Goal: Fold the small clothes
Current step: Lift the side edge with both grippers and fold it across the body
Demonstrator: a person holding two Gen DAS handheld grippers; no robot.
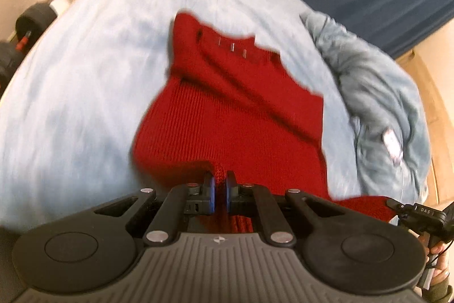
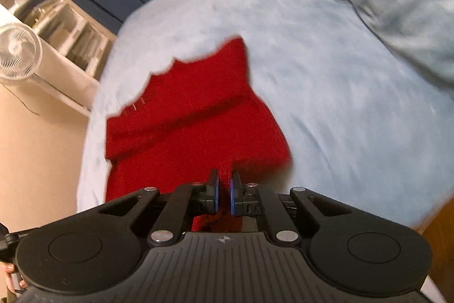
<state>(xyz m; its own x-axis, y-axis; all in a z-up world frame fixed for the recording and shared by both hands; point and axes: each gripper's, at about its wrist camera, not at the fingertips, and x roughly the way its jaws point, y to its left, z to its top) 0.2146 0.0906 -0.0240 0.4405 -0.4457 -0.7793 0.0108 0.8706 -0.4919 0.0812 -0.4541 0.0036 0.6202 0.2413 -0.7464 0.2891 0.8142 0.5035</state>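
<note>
Near hem of red knit garment (image 1: 227, 110) hidden behind left gripper (image 1: 220, 180) housing. Motion-smeared: grey bundle (image 1: 377, 104) at right edge of pale blue blanket (image 1: 85, 93), its white tag unreadable. Shelf contents (image 2: 56, 19) too blurred to identify.

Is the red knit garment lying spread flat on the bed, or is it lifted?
Partly lifted. The red knit garment has its near edge pinched in the left gripper and right gripper; its far end trails on the light blue blanket.
</note>
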